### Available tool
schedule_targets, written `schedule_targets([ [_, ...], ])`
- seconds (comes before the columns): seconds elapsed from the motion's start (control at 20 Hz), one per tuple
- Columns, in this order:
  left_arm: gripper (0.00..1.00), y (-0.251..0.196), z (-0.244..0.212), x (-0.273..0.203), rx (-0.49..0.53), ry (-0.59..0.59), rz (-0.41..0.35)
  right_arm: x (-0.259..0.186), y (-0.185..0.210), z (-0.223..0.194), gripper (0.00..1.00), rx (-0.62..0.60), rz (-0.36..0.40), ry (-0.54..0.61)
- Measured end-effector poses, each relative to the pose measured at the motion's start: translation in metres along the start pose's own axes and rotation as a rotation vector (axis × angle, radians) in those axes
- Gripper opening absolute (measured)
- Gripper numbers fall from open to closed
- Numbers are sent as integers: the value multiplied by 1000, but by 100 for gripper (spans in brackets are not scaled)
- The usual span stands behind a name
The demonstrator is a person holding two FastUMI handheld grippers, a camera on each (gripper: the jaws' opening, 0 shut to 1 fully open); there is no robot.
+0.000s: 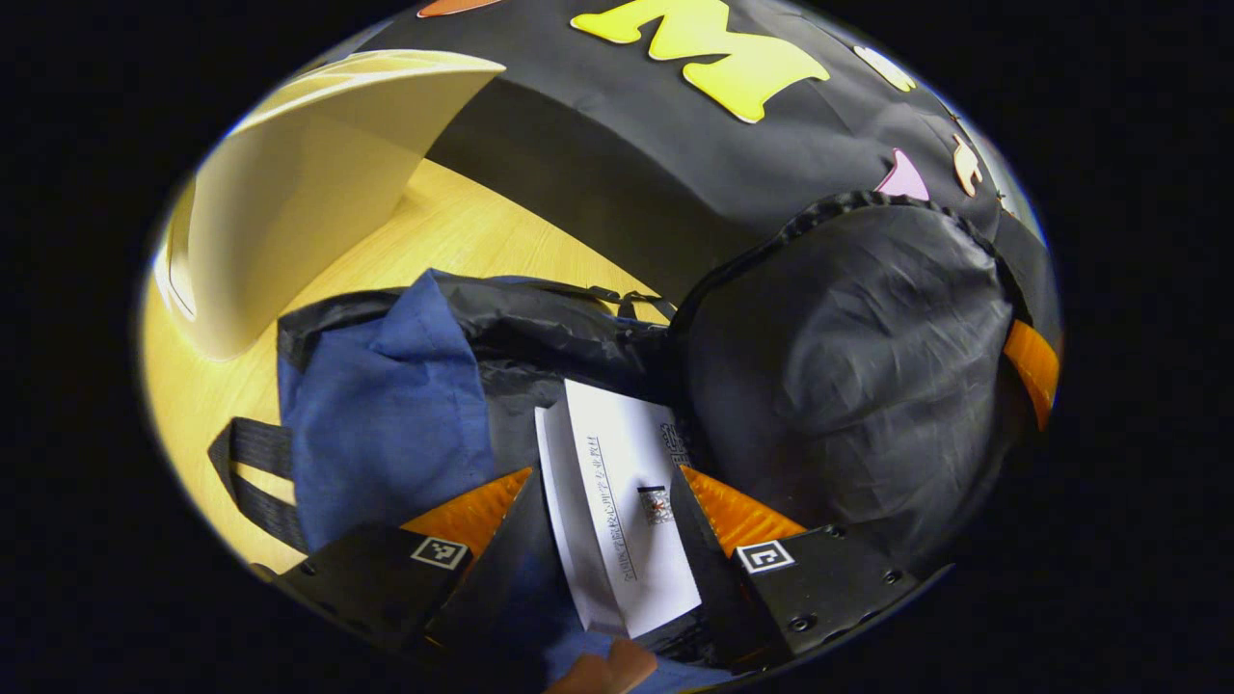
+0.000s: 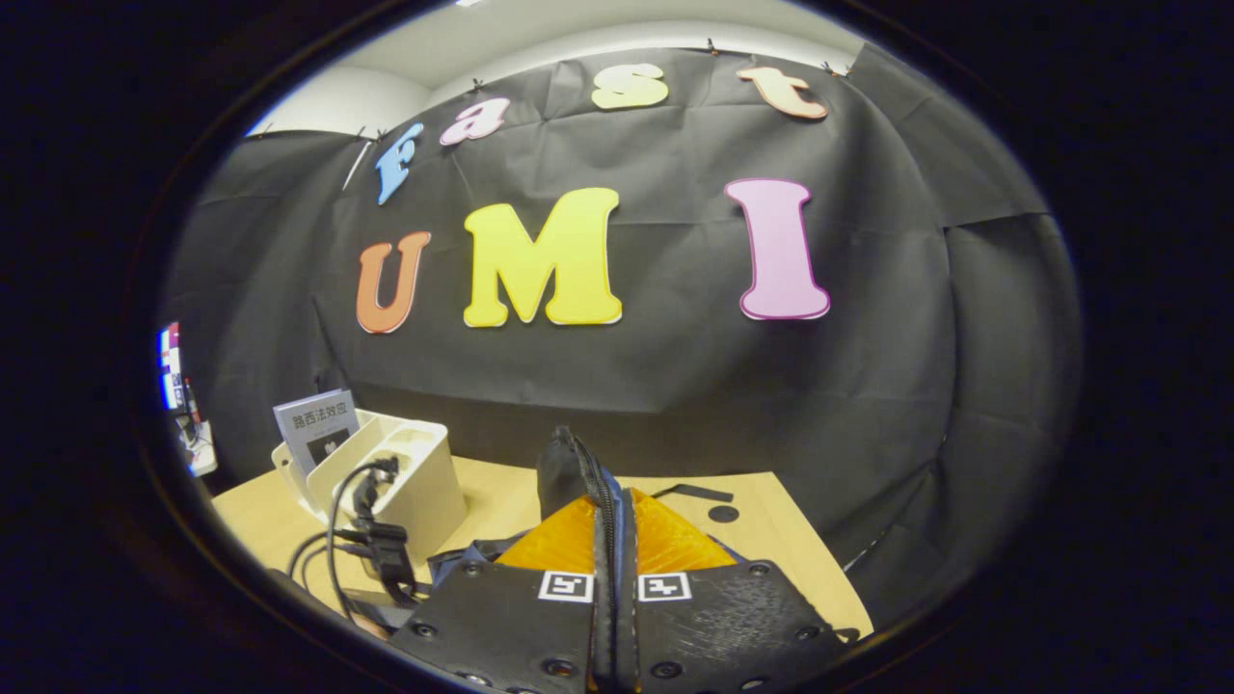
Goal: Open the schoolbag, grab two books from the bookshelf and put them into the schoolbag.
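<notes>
Schoolbag (image 1: 848,376) lies open on the table (image 1: 453,231), just ahead of the left gripper (image 1: 603,525), its black flap lifted to that gripper's right and blue cloth bunched to its left. A white book (image 1: 627,501) sits down in the mouth of the bag, between the left gripper's fingers, which stand spread with a gap on each side of it; they seem to touch nothing. A fingertip of the person's hand (image 1: 607,670) shows at the near edge.

The right gripper (image 2: 614,549) is clamped on the flap's zipper edge (image 2: 605,501), which runs up between its fingers, so it looks to be holding the bag open.

Judging by this, the opening is done and at least one book is in; whether a second lies under it I cannot tell. The bookshelf (image 2: 405,482), a pale open box, stands ahead and to the left of the right gripper, near the bag, with one book (image 2: 313,424) upright in it, so one more fetch may be left.
</notes>
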State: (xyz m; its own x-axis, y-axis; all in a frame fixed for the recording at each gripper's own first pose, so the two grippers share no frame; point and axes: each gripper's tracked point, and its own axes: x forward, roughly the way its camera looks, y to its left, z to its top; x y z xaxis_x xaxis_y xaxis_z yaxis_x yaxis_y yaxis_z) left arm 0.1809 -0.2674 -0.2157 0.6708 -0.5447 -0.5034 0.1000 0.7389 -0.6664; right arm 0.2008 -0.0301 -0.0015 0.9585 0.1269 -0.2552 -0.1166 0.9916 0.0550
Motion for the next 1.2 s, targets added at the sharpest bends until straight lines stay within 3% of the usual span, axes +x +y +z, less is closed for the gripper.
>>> schedule_targets([
  [0.3,86,23,26,-55,131,-34,47,-1,0,-6,2,-22,-38,8],
  [0.55,86,35,55,-114,298,-105,65,-7,11,-14,0,-9,-42,9],
  [0.7,85,52,92,-150,378,-190,106,-9,20,-18,2,-9,-30,12],
  [0.85,85,66,120,-180,383,-244,141,-10,27,-19,2,-10,-36,17],
  [1.05,85,86,173,-222,444,-361,237,-13,28,-19,2,-40,-58,21],
  [1.2,85,91,225,-251,496,-477,253,-14,28,-21,2,-43,-63,28],
])
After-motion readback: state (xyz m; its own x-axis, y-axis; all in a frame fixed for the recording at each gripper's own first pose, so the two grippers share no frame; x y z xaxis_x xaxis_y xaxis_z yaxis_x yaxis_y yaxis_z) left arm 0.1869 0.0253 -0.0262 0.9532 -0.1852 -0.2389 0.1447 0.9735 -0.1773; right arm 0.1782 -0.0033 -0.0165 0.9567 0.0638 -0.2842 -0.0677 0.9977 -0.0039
